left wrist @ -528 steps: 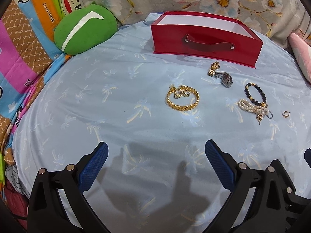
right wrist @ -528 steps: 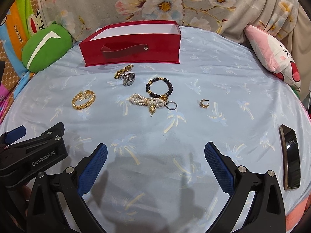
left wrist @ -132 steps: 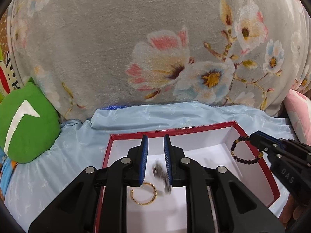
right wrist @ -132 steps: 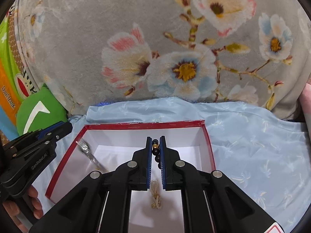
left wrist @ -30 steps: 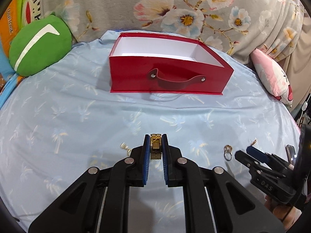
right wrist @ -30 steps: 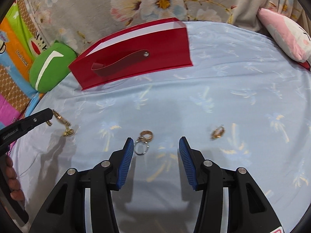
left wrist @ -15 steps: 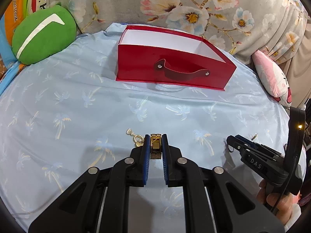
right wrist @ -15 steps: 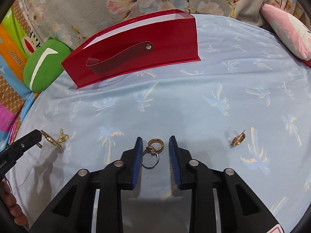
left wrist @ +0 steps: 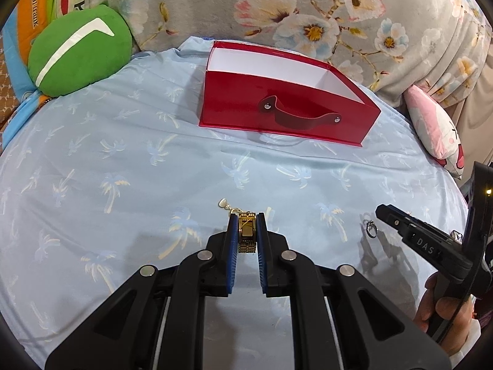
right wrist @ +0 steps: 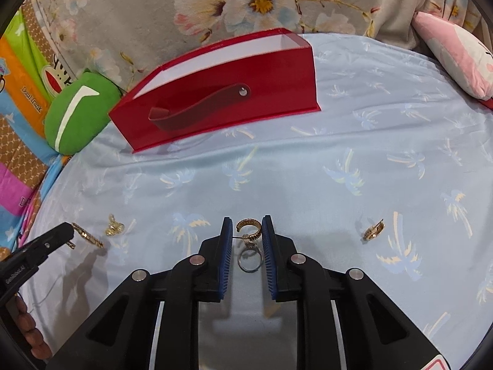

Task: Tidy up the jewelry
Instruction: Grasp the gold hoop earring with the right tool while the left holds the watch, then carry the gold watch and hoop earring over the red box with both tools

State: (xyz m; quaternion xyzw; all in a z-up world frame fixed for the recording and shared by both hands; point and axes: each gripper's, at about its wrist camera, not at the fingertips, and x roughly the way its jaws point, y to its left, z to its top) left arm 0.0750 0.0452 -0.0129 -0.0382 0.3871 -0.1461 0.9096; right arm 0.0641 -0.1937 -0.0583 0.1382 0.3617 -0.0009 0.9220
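My left gripper point(left wrist: 246, 219) is shut on a gold watch point(left wrist: 247, 235), held just above the blue cloth; a small gold charm point(left wrist: 223, 205) lies at its tip. From the right wrist view the left gripper point(right wrist: 68, 228) shows at the far left with the watch band point(right wrist: 88, 238) sticking out beside the charm point(right wrist: 114, 225). My right gripper point(right wrist: 247, 225) is shut on a gold ring point(right wrist: 250, 229) with a silver ring point(right wrist: 250, 262) hanging under it. The silver ring point(left wrist: 371, 229) dangles by the right gripper point(left wrist: 381, 210). The red box point(left wrist: 286, 114) stands open at the back.
A gold earring point(right wrist: 373, 229) lies on the cloth to the right of my right gripper. A green cushion point(left wrist: 77, 58) sits back left and a pink plush pillow point(left wrist: 437, 129) back right. A floral blanket point(right wrist: 246, 3) rises behind the red box point(right wrist: 215, 104).
The right gripper's jaws have gone from wide apart to shut on the gold ring. The left gripper has shifted a little, still holding the watch.
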